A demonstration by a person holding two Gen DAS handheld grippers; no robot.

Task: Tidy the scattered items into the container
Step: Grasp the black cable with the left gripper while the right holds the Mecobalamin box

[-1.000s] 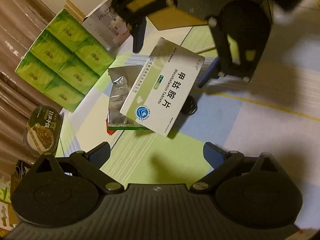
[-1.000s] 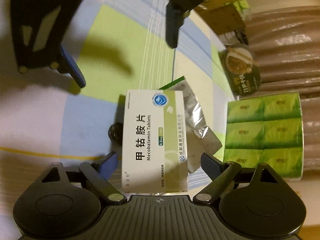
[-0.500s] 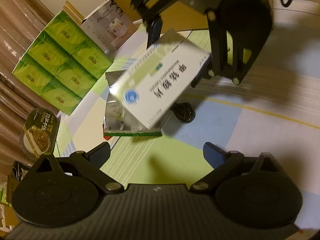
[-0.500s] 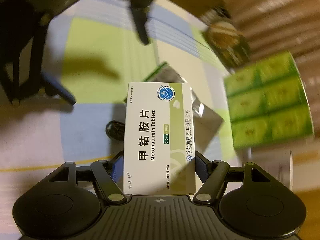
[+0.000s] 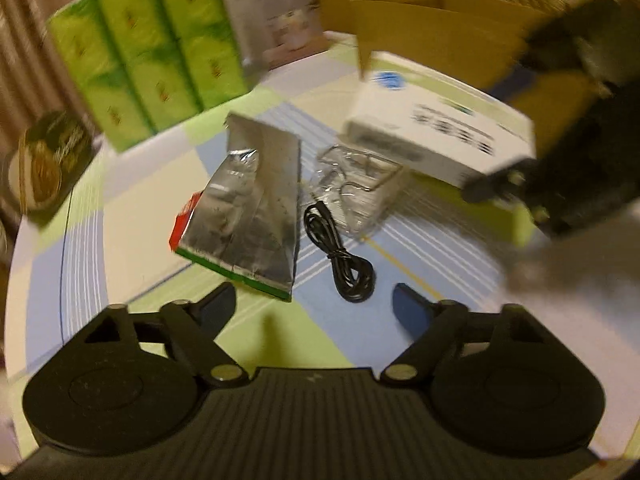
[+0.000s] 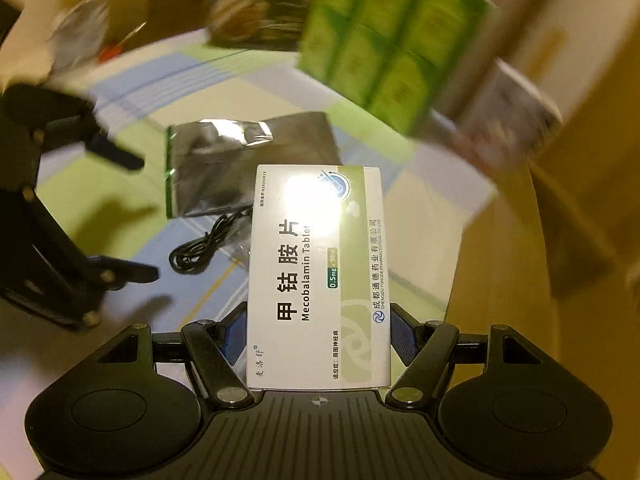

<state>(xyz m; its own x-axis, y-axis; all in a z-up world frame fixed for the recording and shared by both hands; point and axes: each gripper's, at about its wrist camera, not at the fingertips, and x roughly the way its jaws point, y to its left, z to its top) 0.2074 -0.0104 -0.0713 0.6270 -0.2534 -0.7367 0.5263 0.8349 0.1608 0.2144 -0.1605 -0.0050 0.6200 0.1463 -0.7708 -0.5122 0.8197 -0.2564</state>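
Observation:
My right gripper (image 6: 318,330) is shut on a white and green tablet box (image 6: 318,276), held above the checked tablecloth. In the left wrist view the same tablet box (image 5: 440,136) hangs at the upper right, in front of the brown cardboard box (image 5: 436,28). My left gripper (image 5: 314,304) is open with nothing between its fingers, just short of a silver foil packet (image 5: 252,208) and a coiled black cable (image 5: 344,256). A clear plastic bag (image 5: 356,184) lies beyond the cable. The right wrist view shows the foil packet (image 6: 240,160) and cable (image 6: 204,248) under the held box.
A green pack of tissues (image 5: 148,48) and a grey printed carton (image 5: 276,24) stand at the back. A round noodle bowl (image 5: 44,160) sits at the far left. The cardboard box wall (image 6: 580,200) fills the right of the right wrist view.
The right gripper shut on the tablet box, lifted it off the table and swung it toward the cardboard box. That uncovered the cable and plastic bag. The left gripper stayed open.

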